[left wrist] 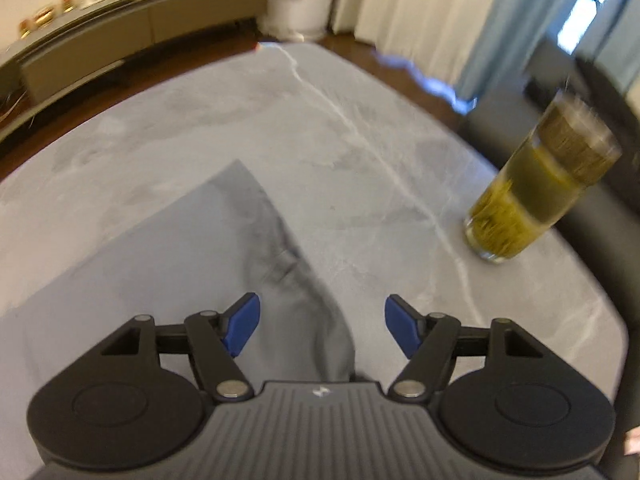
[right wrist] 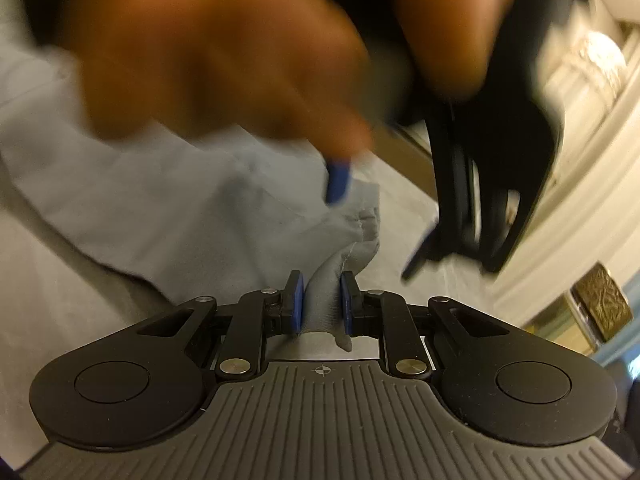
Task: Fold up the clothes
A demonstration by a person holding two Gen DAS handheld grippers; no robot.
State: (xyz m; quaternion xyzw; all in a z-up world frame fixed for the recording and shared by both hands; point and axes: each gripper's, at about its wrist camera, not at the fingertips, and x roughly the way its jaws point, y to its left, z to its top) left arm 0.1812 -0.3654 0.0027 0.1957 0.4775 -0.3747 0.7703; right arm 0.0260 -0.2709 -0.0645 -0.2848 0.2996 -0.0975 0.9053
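A pale blue-grey garment lies on the grey marble table, with one corner pointing away from me. My left gripper is open just above the garment's right edge, its blue pads apart with a fold of cloth between them. My right gripper is shut on a bunched corner of the same garment. In the right wrist view the blurred hand holding the left gripper hangs close over the cloth, one blue fingertip showing.
A tall glass of green tea with a dark lid stands near the table's right edge. A dark chair is beyond it. A long low sideboard and curtains lie behind.
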